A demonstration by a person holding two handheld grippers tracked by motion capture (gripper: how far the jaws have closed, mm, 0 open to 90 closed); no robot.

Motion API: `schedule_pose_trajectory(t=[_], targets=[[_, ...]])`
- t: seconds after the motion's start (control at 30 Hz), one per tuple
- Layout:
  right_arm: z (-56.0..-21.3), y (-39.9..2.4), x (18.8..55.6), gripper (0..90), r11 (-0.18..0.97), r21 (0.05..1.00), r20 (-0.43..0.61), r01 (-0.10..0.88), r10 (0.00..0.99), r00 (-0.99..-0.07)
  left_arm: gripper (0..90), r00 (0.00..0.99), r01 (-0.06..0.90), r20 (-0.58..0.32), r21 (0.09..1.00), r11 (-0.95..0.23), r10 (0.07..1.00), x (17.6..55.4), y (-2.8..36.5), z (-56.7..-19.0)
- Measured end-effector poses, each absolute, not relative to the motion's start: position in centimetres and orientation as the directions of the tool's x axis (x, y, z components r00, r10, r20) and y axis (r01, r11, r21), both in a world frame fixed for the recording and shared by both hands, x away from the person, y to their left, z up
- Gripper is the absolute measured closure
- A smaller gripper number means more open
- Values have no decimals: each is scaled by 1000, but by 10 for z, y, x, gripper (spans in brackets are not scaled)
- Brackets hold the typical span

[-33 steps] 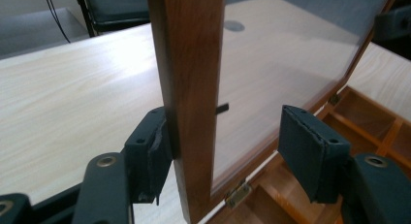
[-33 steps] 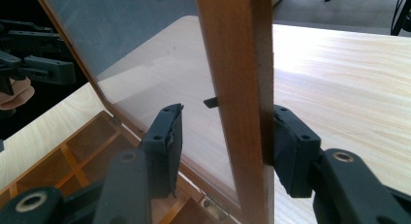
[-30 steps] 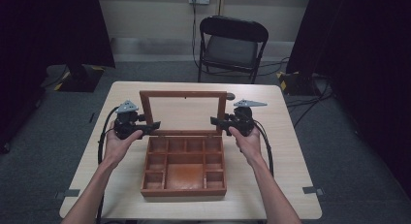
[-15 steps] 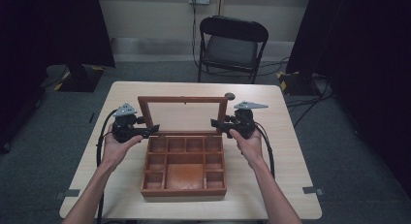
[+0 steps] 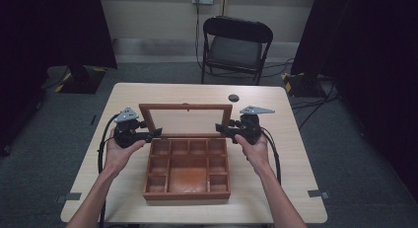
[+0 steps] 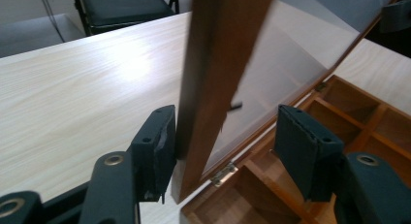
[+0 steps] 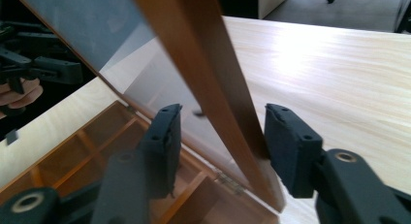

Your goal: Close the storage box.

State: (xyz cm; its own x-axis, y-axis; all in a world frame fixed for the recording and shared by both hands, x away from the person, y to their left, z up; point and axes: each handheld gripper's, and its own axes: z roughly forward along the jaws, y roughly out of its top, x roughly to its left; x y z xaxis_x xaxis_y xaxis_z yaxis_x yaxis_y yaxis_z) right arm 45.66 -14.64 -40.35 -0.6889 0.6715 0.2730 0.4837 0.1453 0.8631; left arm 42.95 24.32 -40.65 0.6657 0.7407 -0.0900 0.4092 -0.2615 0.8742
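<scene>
Lid [image 5: 186, 120]: standing open, nearly upright, rising from the far edge of the box [image 5: 187, 167]; sitting between the two tongs, one side rail going into each.

Left tongs [image 5: 156, 133]: reaching in from the left end of the lid, jaws straddling the lid's left rail low down, just above the hinge [image 6: 223, 173].

Left jaws: having just been closing, rail between them; in the left gripper view, left pad [image 6: 164, 146] lying against the rail's outer face, right pad [image 6: 300, 146] standing apart from the glass side; no squeeze from both sides showing, so not clamping.

Right tongs [image 5: 220, 128]: reaching in from the right end of the lid, jaws straddling the right rail near its foot.

Right jaws: narrow but not pinching; in the right gripper view, rail passing between the pads, right pad [image 7: 286, 146] just beside the wood, left pad [image 7: 165, 144] on the glass side with a gap.

Box: lying below and nearer than both tongs, compartments open to view.

Table [image 5: 276, 188]: lying under everything, bare wood beyond the lid.

Hands: left hand [image 5: 118, 151] gripping the left tongs, right hand [image 5: 254, 148] gripping the right tongs.
</scene>
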Motion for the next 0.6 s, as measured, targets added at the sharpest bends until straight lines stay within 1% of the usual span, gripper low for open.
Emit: schedule_pose_trajectory(t=[0.2,0.4,0.6], targets=[[-403,-146,448,438,166,856,265,489,671,-692,396,666,406,-94,878,-254,740,420,247,-410],[-406,-148,440,401,176,849,271,498,664,-697,381,659,428,-126,873,-233,741,414,249,-418],[-408,-148,433,381,191,851,253,490,668,-700,381,656,436,-142,873,-218,742,407,254,-420]])
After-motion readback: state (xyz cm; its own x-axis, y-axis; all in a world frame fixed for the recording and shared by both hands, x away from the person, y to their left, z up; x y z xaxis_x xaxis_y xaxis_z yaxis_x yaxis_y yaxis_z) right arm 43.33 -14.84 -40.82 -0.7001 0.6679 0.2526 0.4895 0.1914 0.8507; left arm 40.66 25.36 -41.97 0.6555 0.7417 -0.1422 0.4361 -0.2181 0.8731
